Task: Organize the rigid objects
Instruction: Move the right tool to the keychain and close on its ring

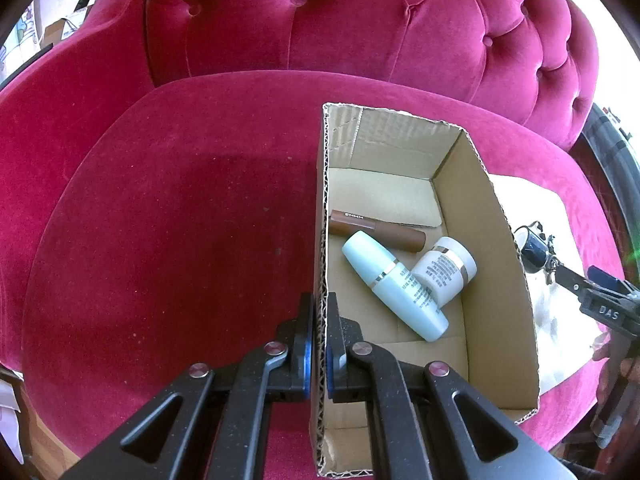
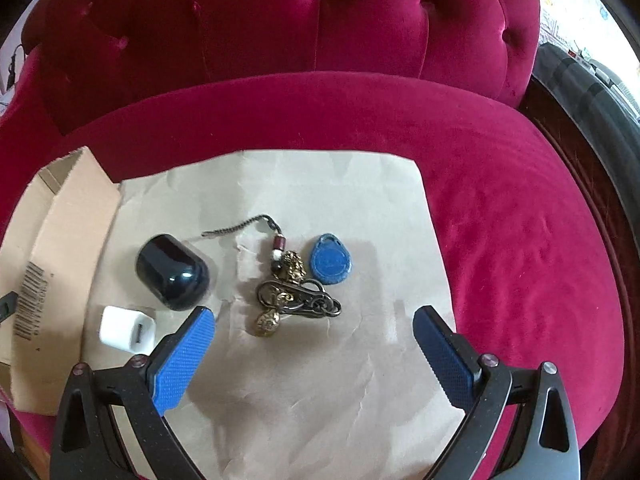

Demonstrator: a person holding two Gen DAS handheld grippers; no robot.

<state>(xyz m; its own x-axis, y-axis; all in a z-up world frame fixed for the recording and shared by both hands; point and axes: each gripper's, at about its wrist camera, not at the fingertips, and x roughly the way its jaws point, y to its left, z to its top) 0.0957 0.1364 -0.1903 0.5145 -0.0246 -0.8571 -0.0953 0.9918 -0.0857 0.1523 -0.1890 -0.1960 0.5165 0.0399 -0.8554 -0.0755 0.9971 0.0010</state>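
Left tongs (image 1: 320, 320) pinch the cardboard box (image 1: 500, 240) wall; beside the box, right tongs (image 2: 314, 336) gape wide above the keychain (image 2: 294, 292), whose loose chain risks snagging

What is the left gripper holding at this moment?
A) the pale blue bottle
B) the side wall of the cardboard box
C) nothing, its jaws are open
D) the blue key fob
B: the left gripper is shut on the near side wall of the cardboard box, one pad on each face of the wall.
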